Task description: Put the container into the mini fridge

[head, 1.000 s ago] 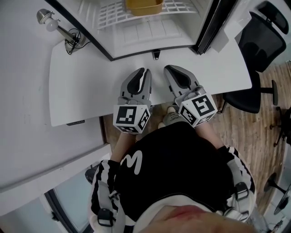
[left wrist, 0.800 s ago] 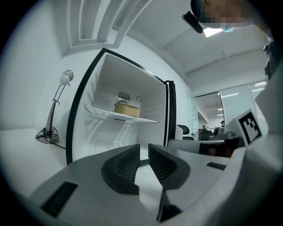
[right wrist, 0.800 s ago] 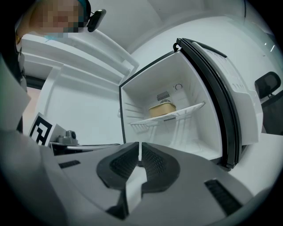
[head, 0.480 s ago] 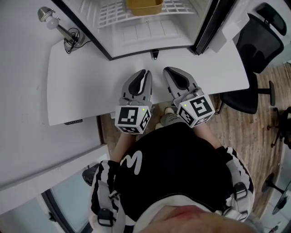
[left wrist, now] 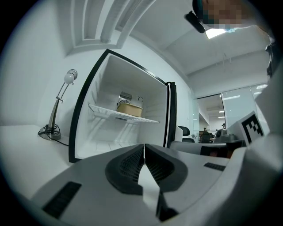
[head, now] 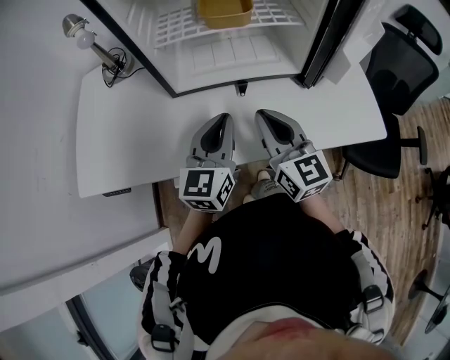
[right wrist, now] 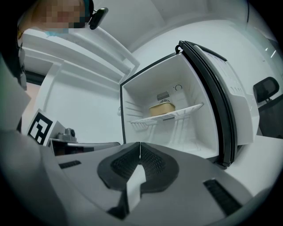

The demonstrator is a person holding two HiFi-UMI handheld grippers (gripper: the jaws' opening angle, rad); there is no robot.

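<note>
Now one container [head: 223, 12] sits in one fridge [head: 226, 58]; the left gripper [head: 223, 119] and right gripper [head: 263, 114] have just closed up, empty.

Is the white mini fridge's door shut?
No, the black-edged door stands wide open, showing the tan rectangular container on the white wire shelf inside.
</note>
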